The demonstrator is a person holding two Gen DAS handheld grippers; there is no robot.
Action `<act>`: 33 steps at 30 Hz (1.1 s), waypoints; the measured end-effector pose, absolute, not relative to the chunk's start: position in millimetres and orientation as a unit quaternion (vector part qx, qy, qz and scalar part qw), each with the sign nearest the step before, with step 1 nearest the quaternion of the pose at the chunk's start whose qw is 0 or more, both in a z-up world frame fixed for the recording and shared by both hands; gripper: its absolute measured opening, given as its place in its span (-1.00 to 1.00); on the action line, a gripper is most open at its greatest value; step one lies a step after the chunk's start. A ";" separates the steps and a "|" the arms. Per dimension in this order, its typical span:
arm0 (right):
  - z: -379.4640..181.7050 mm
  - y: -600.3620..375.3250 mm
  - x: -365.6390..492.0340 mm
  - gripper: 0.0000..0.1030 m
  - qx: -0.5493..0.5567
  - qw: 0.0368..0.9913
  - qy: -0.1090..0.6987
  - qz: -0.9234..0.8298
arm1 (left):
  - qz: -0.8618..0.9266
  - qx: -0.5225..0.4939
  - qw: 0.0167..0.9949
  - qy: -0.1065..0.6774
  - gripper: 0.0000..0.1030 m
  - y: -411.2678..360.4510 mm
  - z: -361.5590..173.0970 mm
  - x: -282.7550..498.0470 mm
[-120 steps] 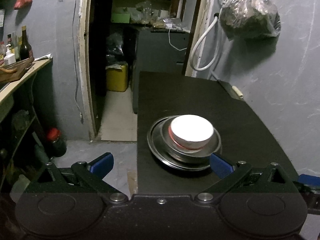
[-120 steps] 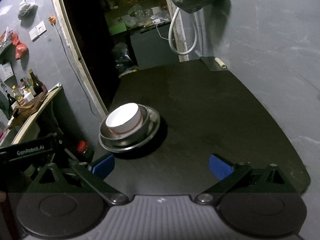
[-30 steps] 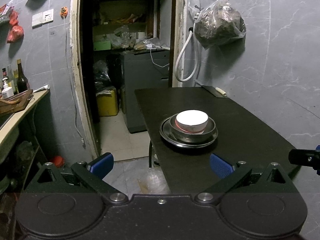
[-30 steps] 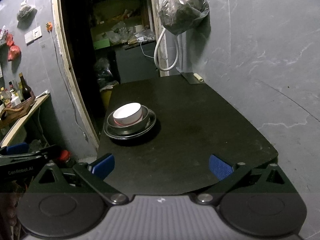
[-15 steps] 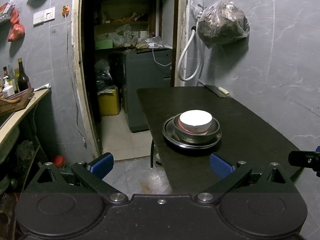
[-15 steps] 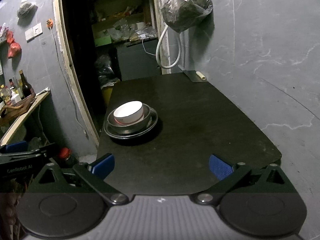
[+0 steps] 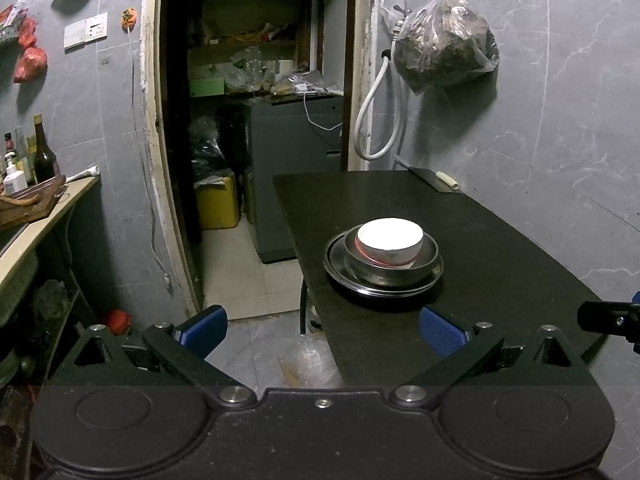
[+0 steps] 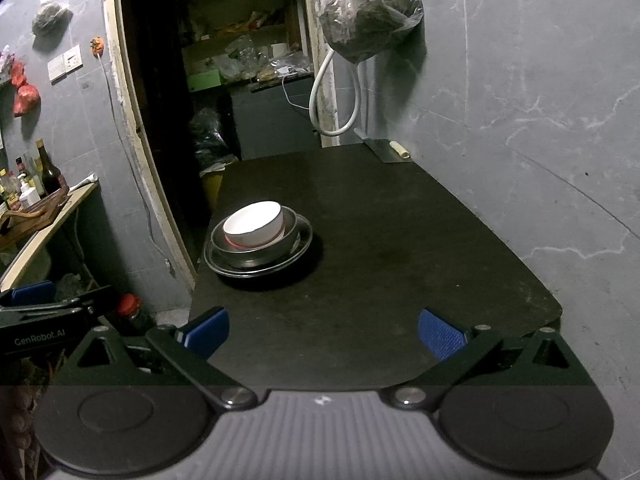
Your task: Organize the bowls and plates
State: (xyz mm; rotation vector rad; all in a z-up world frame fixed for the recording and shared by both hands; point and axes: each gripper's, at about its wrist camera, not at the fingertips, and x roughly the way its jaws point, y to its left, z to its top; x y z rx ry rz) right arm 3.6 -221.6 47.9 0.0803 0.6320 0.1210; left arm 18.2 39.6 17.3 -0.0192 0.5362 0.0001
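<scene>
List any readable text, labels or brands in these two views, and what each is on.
"GenRobot.AI": white lettering on the black body of the left gripper, seen at the left edge of the right wrist view.
Bottles on the side shelf: labels too small to read.
White bowl, metal dishes, wall switch plate: no legible text.

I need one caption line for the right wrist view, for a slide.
Open right gripper faces a white bowl nested in a metal bowl on a metal plate, on a black table.
</scene>
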 end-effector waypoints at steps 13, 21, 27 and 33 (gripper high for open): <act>47.7 -224.2 2.9 1.00 0.039 0.948 0.309 0.060 | 0.000 -0.009 0.964 0.265 0.98 39.5 18.0 17.4; 47.8 -224.2 2.9 1.00 0.039 0.949 0.308 0.059 | 0.000 -0.009 0.964 0.264 0.98 39.9 17.6 18.1; 48.2 -224.3 2.2 1.00 0.038 0.949 0.307 0.059 | 0.000 -0.010 0.964 0.265 0.98 39.1 17.8 17.0; 48.0 -224.1 2.1 1.00 0.039 0.949 0.308 0.059 | 0.000 -0.009 0.964 0.265 0.98 39.2 17.6 17.1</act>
